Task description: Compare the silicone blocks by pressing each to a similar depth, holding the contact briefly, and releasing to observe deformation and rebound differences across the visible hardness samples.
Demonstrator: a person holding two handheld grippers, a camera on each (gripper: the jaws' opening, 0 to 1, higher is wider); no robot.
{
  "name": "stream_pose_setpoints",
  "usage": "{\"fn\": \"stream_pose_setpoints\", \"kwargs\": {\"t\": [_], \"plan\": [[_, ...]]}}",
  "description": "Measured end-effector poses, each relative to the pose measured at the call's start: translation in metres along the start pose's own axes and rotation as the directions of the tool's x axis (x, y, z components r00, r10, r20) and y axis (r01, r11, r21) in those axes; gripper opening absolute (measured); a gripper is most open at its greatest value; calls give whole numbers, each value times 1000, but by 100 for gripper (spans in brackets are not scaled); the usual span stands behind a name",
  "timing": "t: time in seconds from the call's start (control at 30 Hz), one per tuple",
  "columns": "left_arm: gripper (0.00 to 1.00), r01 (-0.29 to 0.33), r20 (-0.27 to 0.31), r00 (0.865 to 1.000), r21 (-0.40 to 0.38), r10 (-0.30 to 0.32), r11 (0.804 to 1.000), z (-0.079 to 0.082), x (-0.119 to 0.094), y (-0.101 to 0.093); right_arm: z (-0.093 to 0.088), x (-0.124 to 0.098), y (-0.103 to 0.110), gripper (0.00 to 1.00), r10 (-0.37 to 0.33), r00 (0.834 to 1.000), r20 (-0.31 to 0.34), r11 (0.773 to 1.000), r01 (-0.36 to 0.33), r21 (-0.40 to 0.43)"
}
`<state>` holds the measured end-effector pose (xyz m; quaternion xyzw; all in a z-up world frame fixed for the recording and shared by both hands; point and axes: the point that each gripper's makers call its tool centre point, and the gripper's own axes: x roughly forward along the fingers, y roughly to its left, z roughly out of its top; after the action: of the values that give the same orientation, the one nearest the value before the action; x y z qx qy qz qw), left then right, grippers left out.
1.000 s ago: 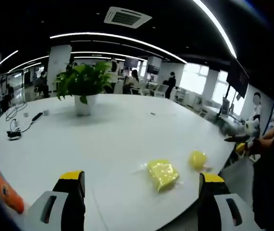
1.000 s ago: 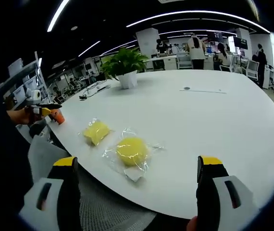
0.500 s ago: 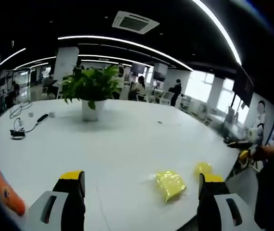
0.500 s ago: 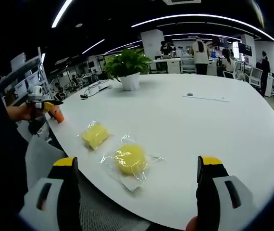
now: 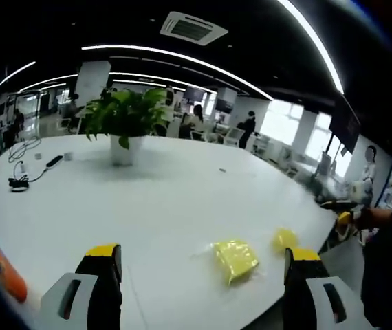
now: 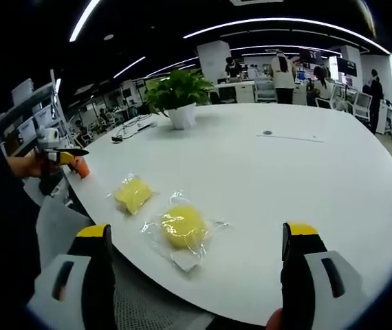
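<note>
Our views have merely drifted; both grippers gape, jaws apart, the bagged yellow square silicone block and round one unpressed.

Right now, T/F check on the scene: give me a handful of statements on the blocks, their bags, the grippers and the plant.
1. Both yellow blocks sit in clear plastic bags. True: the round block and the square block are bagged.
2. The right gripper is clamping the round block. False: it is open and clear of the block.
3. A potted plant stands on the white table. True.
4. The left gripper is shut. False: it is open.
</note>
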<state>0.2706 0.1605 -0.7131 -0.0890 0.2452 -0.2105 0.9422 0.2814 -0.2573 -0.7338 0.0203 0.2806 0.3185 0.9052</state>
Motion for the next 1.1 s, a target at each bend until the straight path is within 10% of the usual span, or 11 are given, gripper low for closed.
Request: {"fn": "stream_pose_setpoints", "kwargs": {"t": [0.43, 1.1], "plan": [[100, 11, -34, 999, 63, -9, 998, -1, 13, -5, -1, 6, 0, 96, -43, 997, 71, 998, 46, -47], [100, 65, -75, 995, 18, -63, 998, -11, 26, -18, -18, 5, 4, 96, -35, 999, 10, 999, 35, -16]]}}
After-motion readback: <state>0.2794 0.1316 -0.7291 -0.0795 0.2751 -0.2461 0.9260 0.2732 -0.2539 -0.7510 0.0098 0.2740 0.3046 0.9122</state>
